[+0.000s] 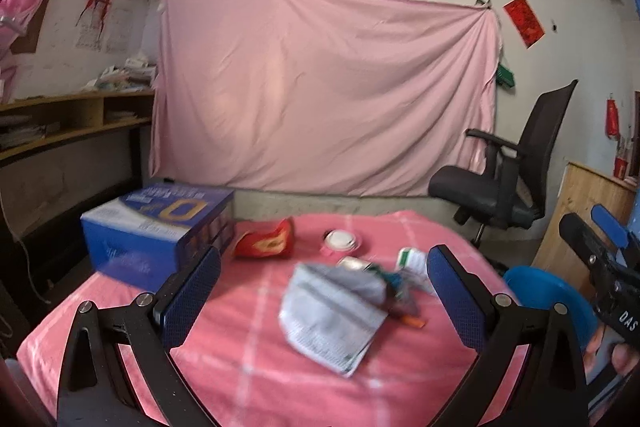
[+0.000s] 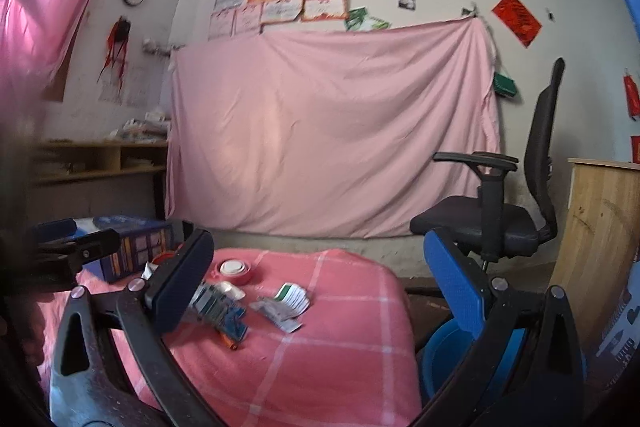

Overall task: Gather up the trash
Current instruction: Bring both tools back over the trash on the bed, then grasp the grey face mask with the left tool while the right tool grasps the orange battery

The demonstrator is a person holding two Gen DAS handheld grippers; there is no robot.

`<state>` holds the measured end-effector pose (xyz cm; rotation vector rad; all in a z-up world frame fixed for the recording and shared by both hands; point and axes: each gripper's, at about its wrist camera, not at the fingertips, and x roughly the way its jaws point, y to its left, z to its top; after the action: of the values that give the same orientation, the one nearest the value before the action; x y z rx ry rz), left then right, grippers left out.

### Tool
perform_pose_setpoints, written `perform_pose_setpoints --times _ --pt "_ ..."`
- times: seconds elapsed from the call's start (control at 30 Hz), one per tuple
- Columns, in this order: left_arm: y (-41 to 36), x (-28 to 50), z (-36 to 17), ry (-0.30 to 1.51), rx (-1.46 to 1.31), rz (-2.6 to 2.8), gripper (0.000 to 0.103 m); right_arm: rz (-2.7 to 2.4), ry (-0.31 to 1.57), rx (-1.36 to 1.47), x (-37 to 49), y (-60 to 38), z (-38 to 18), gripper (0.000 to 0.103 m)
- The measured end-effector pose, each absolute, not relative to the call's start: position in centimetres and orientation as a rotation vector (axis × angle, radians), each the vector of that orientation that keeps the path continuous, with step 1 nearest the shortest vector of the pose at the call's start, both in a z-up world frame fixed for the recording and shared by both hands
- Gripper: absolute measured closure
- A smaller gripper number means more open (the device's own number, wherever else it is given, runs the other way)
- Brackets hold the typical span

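Pink checked cloth [image 1: 248, 343] covers the tabletop, w/ the trash scattered over its middle. Left claw [image 1: 324, 301] hovers low over the near edge, fingers spread wide w/ nothing between the pads; a crumpled grey-white wrapper [image 1: 332, 315] lies on the cloth right in front of it, blurred. Just behind that wrapper: a small blue-green packet [image 2: 218, 311] w/ an orange bit [image 2: 231, 343] at its near end, and a white-green paper packet [image 2: 294, 297] off to the right. Red snack bag [image 1: 266, 241] sits further back, just beside a big blue box [image 1: 154, 231] on the left rear corner. Round pink-white lid-like thing [image 2: 234, 269] near the far edge – can't tell exactly what it is. Right claw [image 2: 320, 285] is also spread, empty, held at the tabletop's right side; its right finger [image 2: 456, 291] hangs past the cloth edge over a blue bin [image 2: 444, 347] on the floor. Black office chair [image 2: 504, 211] stands beyond, pink sheet [image 2: 332, 131] on the back wall.
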<state>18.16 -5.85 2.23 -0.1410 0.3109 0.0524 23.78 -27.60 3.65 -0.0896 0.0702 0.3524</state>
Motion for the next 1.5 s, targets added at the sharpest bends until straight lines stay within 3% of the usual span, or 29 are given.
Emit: perform_pose_setpoints --times 0.47,0.8,0.97,1.1,1.13,1.4,1.5 --pt "-3.9 20.9 -2.1 0.553 -0.143 0.049 0.002 0.408 0.386 -0.149 28.5 -24.9 -0.1 0.0" --pt "-3.8 23.5 -3.1 0.629 -0.135 -0.021 0.005 0.51 0.628 -0.096 31.6 -23.8 -2.4 0.001" --pt "-3.0 25.6 -3.5 0.683 -0.162 -0.03 0.007 0.56 0.754 -0.072 33.3 -23.3 -4.0 0.022" --pt "-2.2 26.8 -3.5 0.701 -0.183 -0.036 0.008 0.595 0.802 -0.083 33.8 -22.3 -4.7 0.032" --pt "-1.9 27.1 -3.5 0.706 -0.188 -0.04 0.01 0.601 0.81 -0.101 33.7 -21.9 -4.9 0.034" --pt "-0.9 29.2 -4.2 0.774 -0.247 -0.119 0.056 0.644 0.834 -0.131 34.1 -20.1 -5.5 0.042" --pt "-0.8 29.1 -4.0 0.774 -0.26 -0.135 0.064 0.647 0.847 -0.12 34.5 -20.0 -5.8 0.049"
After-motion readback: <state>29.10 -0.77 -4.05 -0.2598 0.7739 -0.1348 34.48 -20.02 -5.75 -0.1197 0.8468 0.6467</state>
